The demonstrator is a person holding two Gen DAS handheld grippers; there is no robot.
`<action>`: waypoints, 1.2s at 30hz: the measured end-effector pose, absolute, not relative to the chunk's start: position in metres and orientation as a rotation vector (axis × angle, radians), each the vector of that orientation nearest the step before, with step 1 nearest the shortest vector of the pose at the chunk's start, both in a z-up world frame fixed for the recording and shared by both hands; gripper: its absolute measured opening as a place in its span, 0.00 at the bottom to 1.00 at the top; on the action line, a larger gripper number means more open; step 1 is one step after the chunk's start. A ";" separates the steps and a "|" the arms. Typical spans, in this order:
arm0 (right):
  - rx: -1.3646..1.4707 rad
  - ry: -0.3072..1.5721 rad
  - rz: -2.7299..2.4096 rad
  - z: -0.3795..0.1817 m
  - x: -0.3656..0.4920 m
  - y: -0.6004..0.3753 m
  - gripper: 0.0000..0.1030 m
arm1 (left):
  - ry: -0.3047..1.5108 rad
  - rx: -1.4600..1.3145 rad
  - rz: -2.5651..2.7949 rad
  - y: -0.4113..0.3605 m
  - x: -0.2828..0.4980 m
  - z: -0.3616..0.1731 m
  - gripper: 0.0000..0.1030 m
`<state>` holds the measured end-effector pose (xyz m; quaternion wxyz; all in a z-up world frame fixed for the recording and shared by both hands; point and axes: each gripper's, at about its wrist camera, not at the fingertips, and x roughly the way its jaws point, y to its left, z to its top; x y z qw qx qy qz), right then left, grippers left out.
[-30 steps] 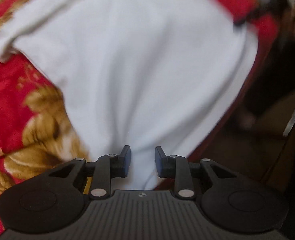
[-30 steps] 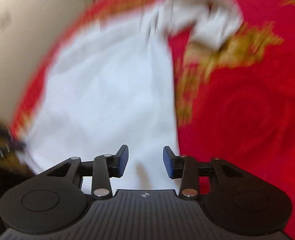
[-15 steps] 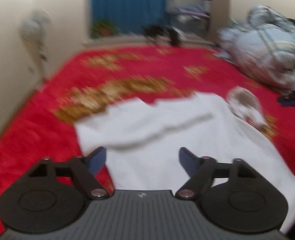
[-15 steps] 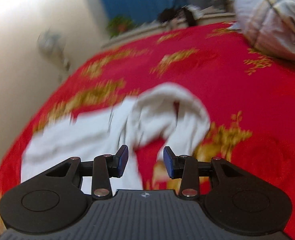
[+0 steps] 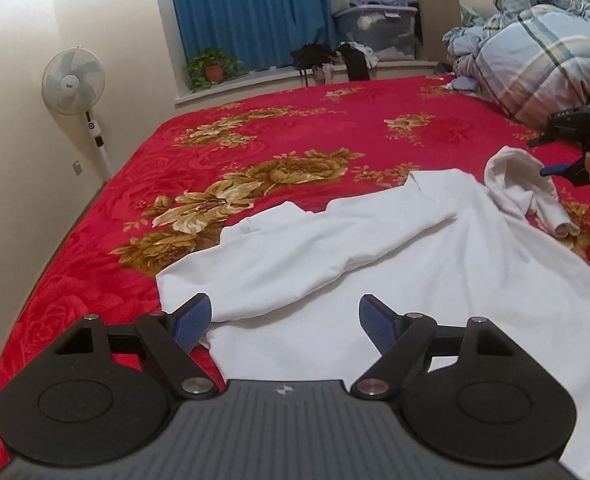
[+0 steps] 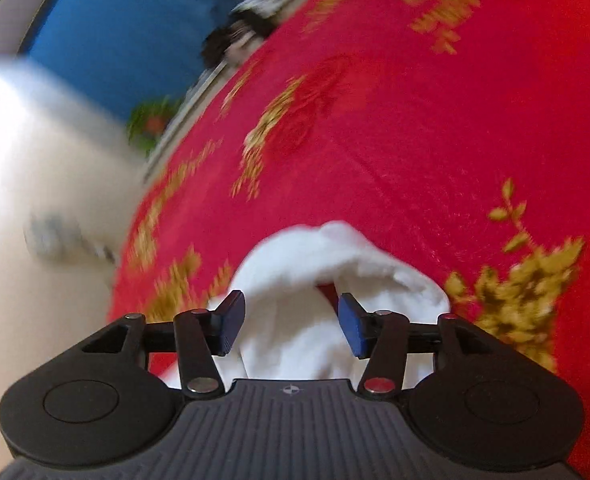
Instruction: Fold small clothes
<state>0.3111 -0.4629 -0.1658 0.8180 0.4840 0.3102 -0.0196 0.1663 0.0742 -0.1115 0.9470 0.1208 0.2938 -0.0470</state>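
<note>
Left gripper (image 5: 285, 320) has released the white shirt (image 5: 375, 264), jaws wide apart, right gripper (image 6: 291, 326) part-open, empty, over the sleeve (image 6: 335, 256), red bedspread (image 5: 295, 132).

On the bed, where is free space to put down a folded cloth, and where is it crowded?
Free: the red bedspread between the white garment and the windowsill, and its left strip toward the fan. Crowded: the right side, with the bunched sleeve, right gripper and plaid quilt.

The red bed (image 5: 287, 132) lies bare and open past the white shirt (image 5: 375, 264), while a big bundle of blankets (image 5: 543, 48) blocks its far right side and a wall (image 5: 23, 160) with a fan (image 5: 73, 80) closes the left.
</note>
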 end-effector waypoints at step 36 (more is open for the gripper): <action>1.217 0.561 -0.411 -0.229 0.224 -0.638 0.30 | 0.592 0.330 -0.079 0.091 0.179 -0.119 0.83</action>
